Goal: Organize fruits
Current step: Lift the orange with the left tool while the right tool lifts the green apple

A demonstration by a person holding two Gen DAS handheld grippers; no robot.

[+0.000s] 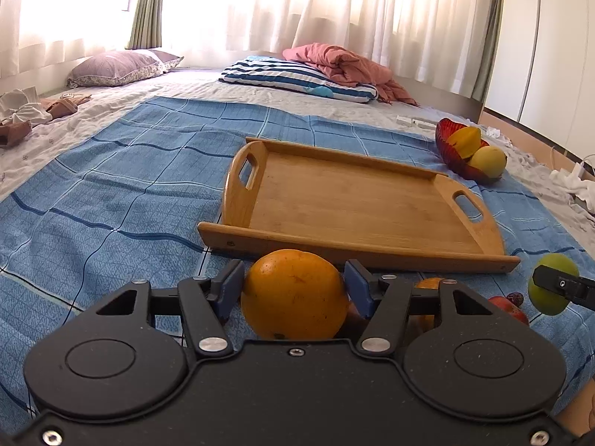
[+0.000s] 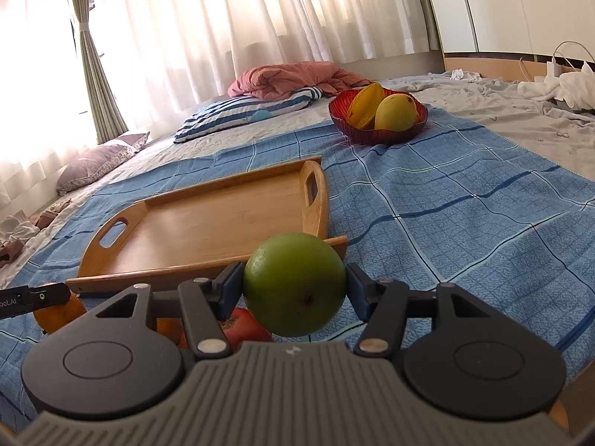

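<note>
Two views along hand-held grippers, over a bed covered with a blue checked cloth.

Left wrist view: the left gripper fills the bottom of the frame, its blue pads clamped on either side of an orange at lower centre. Just beyond the orange lies an empty wooden tray with cut-out handles, at the middle of the frame. At the right edge, the tip of the right gripper appears in front of a green fruit. A red fruit shows partly at the lower right. A red bowl sits at the upper right, holding a yellow mango and a starfruit.

Right wrist view: the right gripper is closed on the green fruit at lower centre — both pads press its sides. The tray lies to the left of centre, the red bowl at the upper right. Pillows and a pink blanket lie beneath white curtains.
</note>
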